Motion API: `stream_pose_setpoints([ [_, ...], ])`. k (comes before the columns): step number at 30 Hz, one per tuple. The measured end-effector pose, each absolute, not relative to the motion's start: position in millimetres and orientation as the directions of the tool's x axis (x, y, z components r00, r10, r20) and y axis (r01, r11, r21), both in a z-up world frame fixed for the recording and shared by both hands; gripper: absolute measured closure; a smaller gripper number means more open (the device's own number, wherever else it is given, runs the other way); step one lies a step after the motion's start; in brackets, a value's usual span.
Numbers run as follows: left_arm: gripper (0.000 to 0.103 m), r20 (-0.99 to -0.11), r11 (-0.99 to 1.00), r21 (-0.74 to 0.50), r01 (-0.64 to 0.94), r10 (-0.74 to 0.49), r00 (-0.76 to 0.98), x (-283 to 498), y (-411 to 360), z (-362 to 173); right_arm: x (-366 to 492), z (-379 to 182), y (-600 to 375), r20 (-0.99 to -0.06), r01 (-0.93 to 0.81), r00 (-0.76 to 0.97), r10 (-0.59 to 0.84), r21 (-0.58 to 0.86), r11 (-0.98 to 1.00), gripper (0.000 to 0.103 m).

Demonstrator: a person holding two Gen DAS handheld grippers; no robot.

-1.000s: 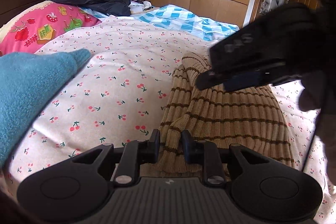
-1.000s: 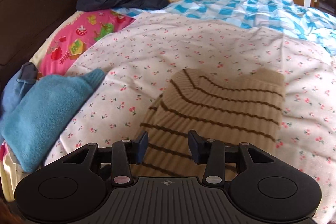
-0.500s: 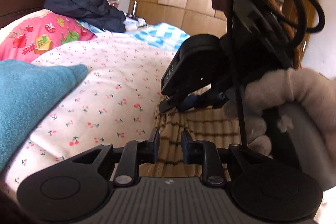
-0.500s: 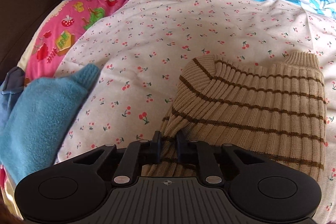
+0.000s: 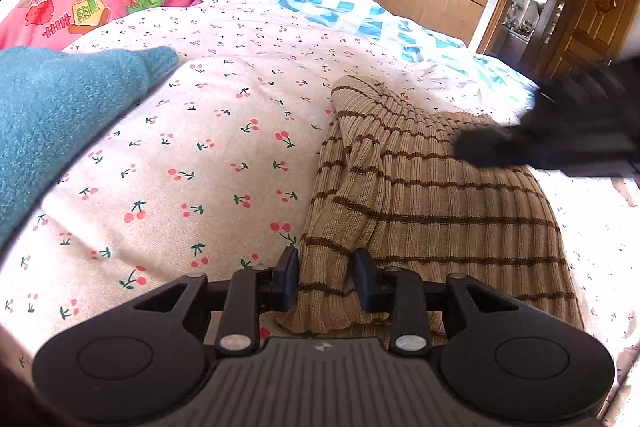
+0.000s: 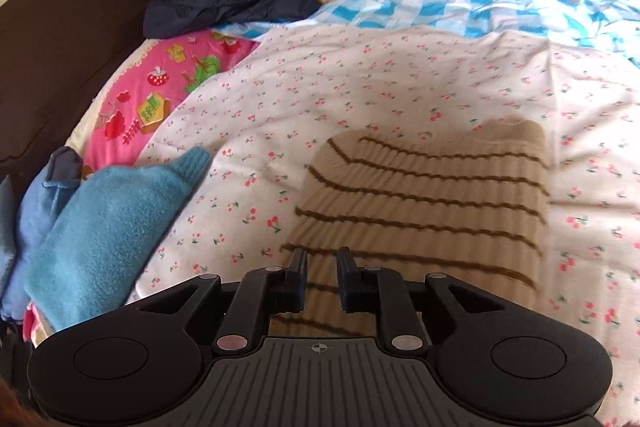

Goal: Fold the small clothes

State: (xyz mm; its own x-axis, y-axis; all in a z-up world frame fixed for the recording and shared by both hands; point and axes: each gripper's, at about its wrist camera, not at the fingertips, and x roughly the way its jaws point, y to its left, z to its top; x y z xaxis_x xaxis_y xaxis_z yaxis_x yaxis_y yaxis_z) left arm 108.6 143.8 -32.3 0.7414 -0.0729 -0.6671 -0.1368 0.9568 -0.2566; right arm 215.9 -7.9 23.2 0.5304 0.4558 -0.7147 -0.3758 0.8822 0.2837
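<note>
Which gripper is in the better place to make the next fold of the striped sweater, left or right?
Probably the left gripper: its parted fingers straddle a raised fold at the striped sweater near edge. The right gripper hovers above flat fabric.

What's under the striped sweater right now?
The striped sweater lies on the cherry-print sheet, which shows all around it. Anything directly beneath the folded knit is covered, so I can't tell.

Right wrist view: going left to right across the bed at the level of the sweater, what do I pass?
Blue fleece garment → bare strip of the cherry-print sheet → striped tan sweater → cherry-print sheet again, out to the right edge.
</note>
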Motion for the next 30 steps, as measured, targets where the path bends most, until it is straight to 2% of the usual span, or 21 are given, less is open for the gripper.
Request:
stream_pose_setpoints([
  [4,0.065,-0.669,0.971,-0.202,-0.129,-0.041,0.742,111.4,135.4,-31.9,180.5,8.9,-58.1,-0.709,-0.31,0.587,0.391,0.249,0.918,0.086],
  [7,0.064,-0.672,0.98,-0.158,-0.124,-0.014,0.74,113.1,130.3,-32.7,170.9,-15.2,-76.1,-0.757,-0.26,0.524,0.391,0.295,0.919,0.088],
  [11,0.064,-0.669,0.985,-0.118,-0.125,0.014,0.743,111.6,127.3,-29.0,150.2,-10.2,-88.8,-0.709,-0.265,0.546,0.447,0.359,0.895,0.085],
  [15,0.064,-0.678,0.992,-0.07,-0.107,0.031,0.734,111.2,119.4,-20.2,151.5,-21.0,-86.8,-0.756,-0.273,0.511,0.408,0.307,0.911,0.086],
  [17,0.065,-0.666,0.993,-0.068,-0.095,0.026,0.746,107.2,120.5,-9.7,151.2,-15.6,-96.0,-0.732,-0.259,0.515,0.446,0.364,0.895,0.085],
  [19,0.065,-0.643,0.994,-0.07,-0.087,0.022,0.765,106.7,121.8,1.9,154.5,-6.0,-108.3,-0.695,-0.245,0.544,0.47,0.404,0.881,0.079],
  [20,0.065,-0.63,0.994,-0.072,-0.079,0.016,0.777,108.7,121.9,7.4,157.0,-0.9,-112.7,-0.68,-0.237,0.566,0.467,0.408,0.882,0.072],
  [23,0.065,-0.589,0.998,-0.051,-0.045,0.007,0.808,126.8,117.6,21.5,172.7,7.9,-118.8,-0.661,-0.218,0.611,0.436,0.389,0.895,0.068],
  [24,0.065,-0.583,0.998,-0.039,-0.039,0.009,0.812,135.5,116.0,23.2,181.5,9.1,-119.8,-0.66,-0.203,0.623,0.42,0.382,0.902,0.064],
  [25,0.064,-0.582,0.999,-0.038,-0.034,0.005,0.813,144.6,115.2,23.6,187.8,9.1,-120.1,-0.658,-0.194,0.631,0.411,0.379,0.905,0.058],
  [26,0.064,-0.589,0.998,-0.054,-0.026,-0.011,0.808,154.7,117.3,21.4,195.9,7.8,-120.6,-0.658,-0.178,0.64,0.397,0.376,0.909,0.043],
  [27,0.064,-0.602,0.997,-0.077,-0.024,-0.027,0.798,163.7,120.3,18.0,202.7,5.8,-120.7,-0.661,-0.164,0.64,0.391,0.38,0.91,0.037],
  [30,0.063,-0.658,0.991,-0.132,-0.014,-0.077,0.749,186.8,126.7,0.3,225.9,-9.6,-118.7,-0.681,-0.133,0.59,0.434,0.449,0.884,0.037],
])
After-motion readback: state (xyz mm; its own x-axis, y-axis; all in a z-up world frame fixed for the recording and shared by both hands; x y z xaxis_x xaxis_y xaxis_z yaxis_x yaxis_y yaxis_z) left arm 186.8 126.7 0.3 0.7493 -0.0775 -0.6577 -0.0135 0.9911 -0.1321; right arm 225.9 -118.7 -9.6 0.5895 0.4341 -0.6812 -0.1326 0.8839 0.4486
